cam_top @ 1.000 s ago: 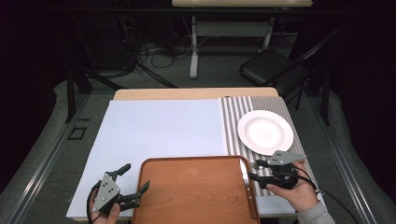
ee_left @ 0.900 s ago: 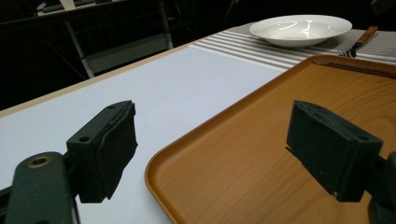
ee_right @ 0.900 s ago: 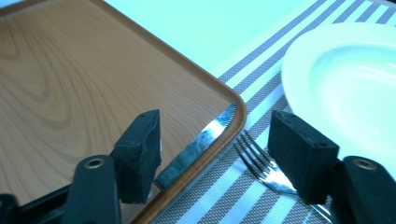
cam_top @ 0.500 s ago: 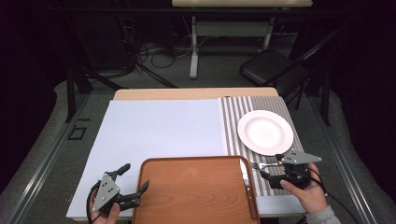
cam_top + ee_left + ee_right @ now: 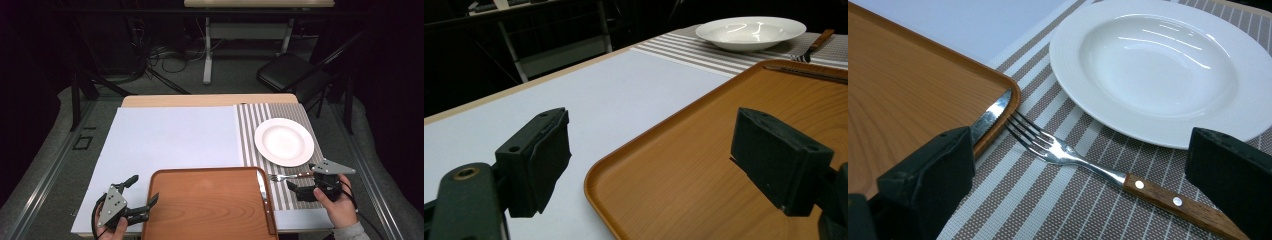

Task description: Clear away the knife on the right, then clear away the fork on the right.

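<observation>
A round white ceramic plate [image 5: 283, 141] sits on a brown-and-white striped woven placemat [image 5: 250, 131] at the bench's right. Beside it lies a rectangular orange wooden tray [image 5: 207, 202], with a steel knife [image 5: 990, 116] resting along its right rim. Between tray and plate, a wooden-handled steel fork [image 5: 1108, 173] lies flat on the placemat, tines toward the tray. The right tongs [image 5: 304, 189] hang wide open and empty near the fork. The left tongs [image 5: 142, 196] gape wide, empty, straddling the tray's near-left corner.
</observation>
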